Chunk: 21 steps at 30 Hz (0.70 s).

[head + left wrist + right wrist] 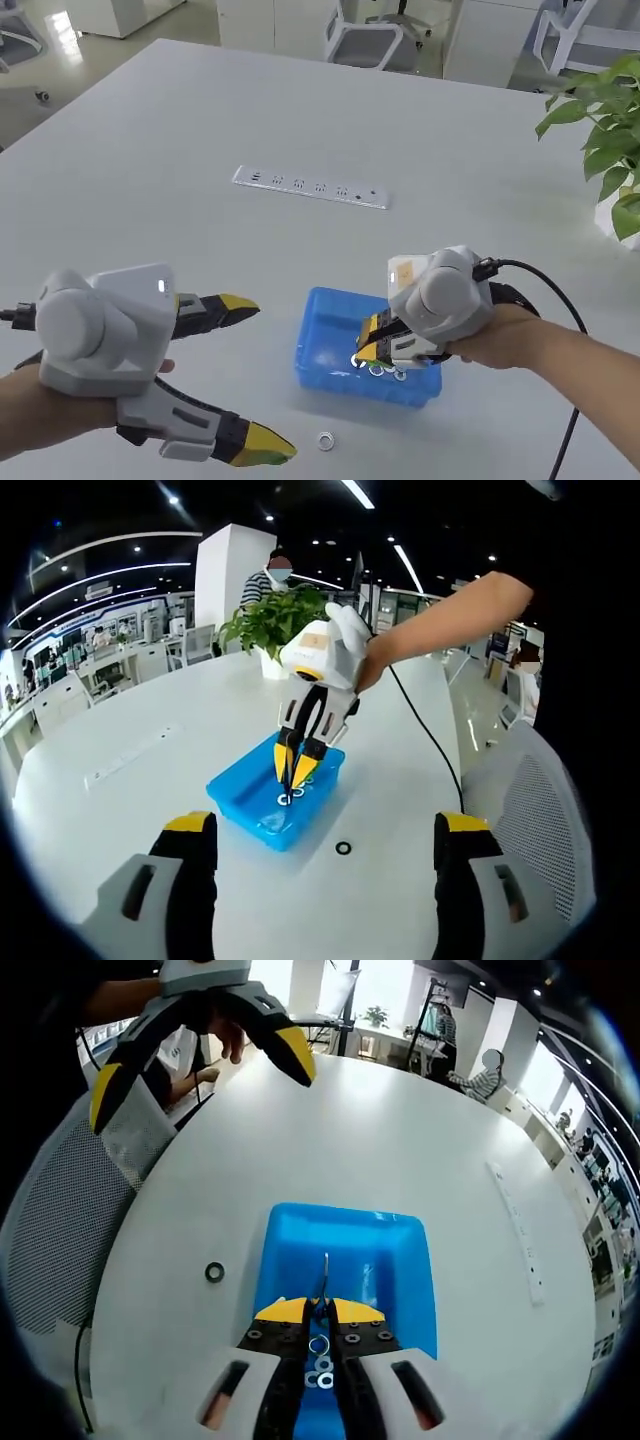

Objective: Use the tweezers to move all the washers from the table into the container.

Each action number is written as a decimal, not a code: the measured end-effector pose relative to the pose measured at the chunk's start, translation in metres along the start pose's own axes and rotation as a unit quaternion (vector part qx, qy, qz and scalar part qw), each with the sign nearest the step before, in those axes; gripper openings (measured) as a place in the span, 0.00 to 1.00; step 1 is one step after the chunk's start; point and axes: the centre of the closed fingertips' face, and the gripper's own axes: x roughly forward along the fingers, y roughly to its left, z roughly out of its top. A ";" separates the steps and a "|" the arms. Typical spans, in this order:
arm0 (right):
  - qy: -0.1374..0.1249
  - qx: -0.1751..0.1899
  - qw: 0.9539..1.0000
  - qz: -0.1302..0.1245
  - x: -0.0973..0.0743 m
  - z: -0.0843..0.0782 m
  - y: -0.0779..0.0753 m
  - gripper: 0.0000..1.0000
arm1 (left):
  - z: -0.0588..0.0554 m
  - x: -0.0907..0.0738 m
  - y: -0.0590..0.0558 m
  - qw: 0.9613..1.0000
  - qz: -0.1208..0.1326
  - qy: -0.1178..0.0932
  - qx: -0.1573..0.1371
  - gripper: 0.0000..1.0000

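R gripper (375,343) is clamped on tweezers (325,1278), tips over blue container (318,312) w/ washers (380,371) inside; tip gap cannot be told. One washer (325,438) is left on table (200,230), lower centre of frame, down-left of tweezers, just outside container's near wall. L gripper (258,378) is held open.
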 end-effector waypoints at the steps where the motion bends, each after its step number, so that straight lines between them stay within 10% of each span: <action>1: 0.000 -0.001 1.000 0.000 0.000 0.000 0.000 0.08 | 0.000 0.000 0.000 1.000 0.000 0.000 0.000 0.95; 21: 0.010 -0.015 1.000 -0.006 -0.005 0.003 0.001 0.08 | 0.004 -0.001 -0.001 1.000 0.001 -0.004 0.003 0.94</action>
